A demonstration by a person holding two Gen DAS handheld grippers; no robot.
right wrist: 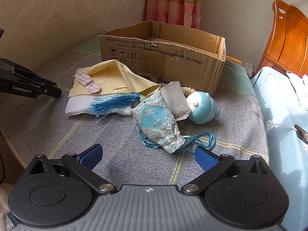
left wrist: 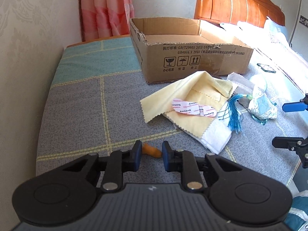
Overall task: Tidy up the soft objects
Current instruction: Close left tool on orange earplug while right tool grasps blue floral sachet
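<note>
An open cardboard box [left wrist: 192,57] stands at the back of the bed; it also shows in the right wrist view [right wrist: 165,55]. In front of it lie a yellow cloth [left wrist: 184,98] [right wrist: 119,77], a white towel [left wrist: 213,136] [right wrist: 80,105], a pink printed strip [left wrist: 194,108] [right wrist: 87,82], a blue tassel [left wrist: 234,111] [right wrist: 115,104], a brocade sachet [right wrist: 159,123] [left wrist: 261,105], a grey cloth [right wrist: 175,100] and a blue-white toy [right wrist: 202,105]. My left gripper [left wrist: 151,155] is partly open above a small orange object [left wrist: 152,151]. My right gripper [right wrist: 148,156] is wide open just before the sachet.
The bedspread [left wrist: 86,105] is grey and teal with yellow lines. A wall runs along the left, a curtain [left wrist: 105,9] hangs behind, and a wooden headboard [left wrist: 240,3] stands at the right. A phone [left wrist: 266,67] lies near pale bedding [right wrist: 279,105].
</note>
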